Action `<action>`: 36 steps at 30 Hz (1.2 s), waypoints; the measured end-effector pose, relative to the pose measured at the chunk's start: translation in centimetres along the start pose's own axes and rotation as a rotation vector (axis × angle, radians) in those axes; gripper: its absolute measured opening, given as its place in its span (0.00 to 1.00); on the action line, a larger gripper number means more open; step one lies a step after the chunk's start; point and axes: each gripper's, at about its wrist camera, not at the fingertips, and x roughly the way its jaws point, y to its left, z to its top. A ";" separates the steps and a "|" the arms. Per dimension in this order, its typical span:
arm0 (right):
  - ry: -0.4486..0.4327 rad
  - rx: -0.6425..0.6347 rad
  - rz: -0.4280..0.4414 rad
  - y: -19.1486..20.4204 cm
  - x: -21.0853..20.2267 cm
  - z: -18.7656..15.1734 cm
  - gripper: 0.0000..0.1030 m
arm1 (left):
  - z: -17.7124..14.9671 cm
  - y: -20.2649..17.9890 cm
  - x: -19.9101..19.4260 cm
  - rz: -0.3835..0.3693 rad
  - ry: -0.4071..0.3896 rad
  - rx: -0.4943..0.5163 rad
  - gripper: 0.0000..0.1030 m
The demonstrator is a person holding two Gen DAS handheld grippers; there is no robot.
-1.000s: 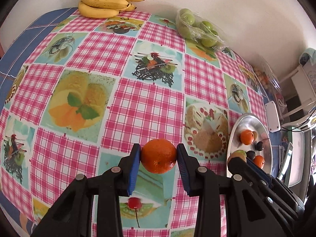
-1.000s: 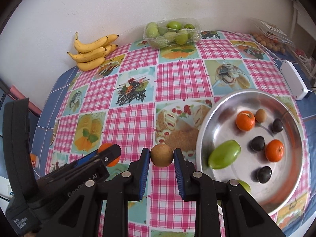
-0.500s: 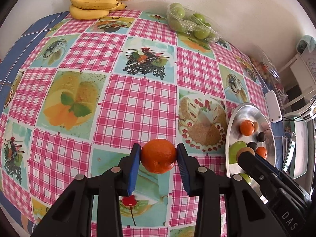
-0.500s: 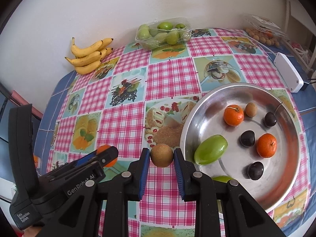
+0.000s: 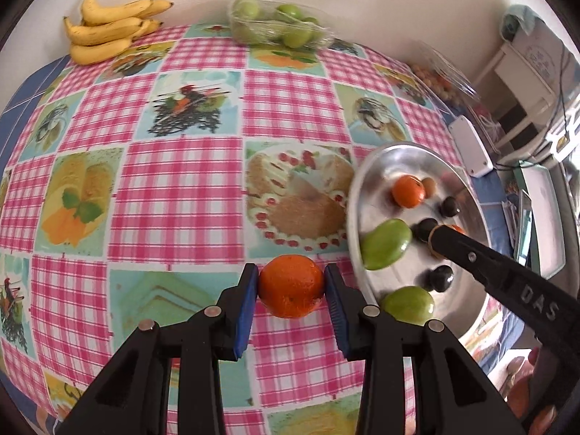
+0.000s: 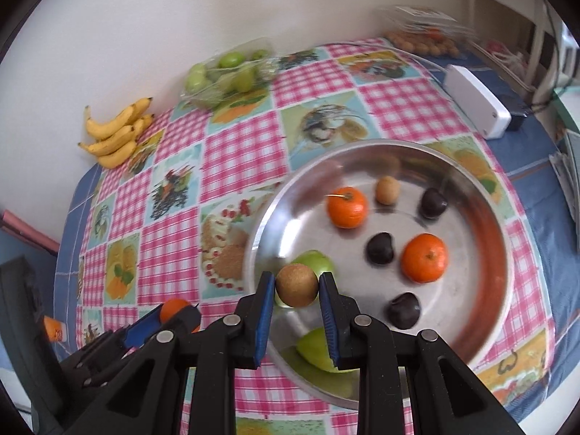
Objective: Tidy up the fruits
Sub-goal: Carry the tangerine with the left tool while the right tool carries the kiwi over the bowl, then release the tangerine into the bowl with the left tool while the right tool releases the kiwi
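Now over the tray (image 6: 505,290), round brown fuzzy kiwi (image 6: 296,285).

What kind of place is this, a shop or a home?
Most likely a home, probably a kitchen or dining table. A printed oilcloth tablecloth covers the table, loose bananas lie by a plain wall, and a metal bowl holds mixed fruit.

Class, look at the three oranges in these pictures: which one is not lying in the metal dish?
The orange clamped between the left gripper jaws. It is held over the tablecloth, while the other two oranges lie inside the metal dish.
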 end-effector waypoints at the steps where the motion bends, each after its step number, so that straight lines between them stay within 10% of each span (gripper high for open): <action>1: 0.003 0.016 -0.011 -0.7 0.0 0.1 0.26 | -0.1 -0.5 0.0 -0.007 0.000 0.013 0.37; 13: 0.031 0.141 -0.043 -5.7 0.2 -0.2 0.27 | -1.3 -5.8 0.9 -0.026 0.002 0.163 0.37; 36: 0.072 0.060 -0.032 -3.6 1.4 -0.4 0.27 | -1.4 -7.4 2.2 -0.067 -0.034 0.243 0.38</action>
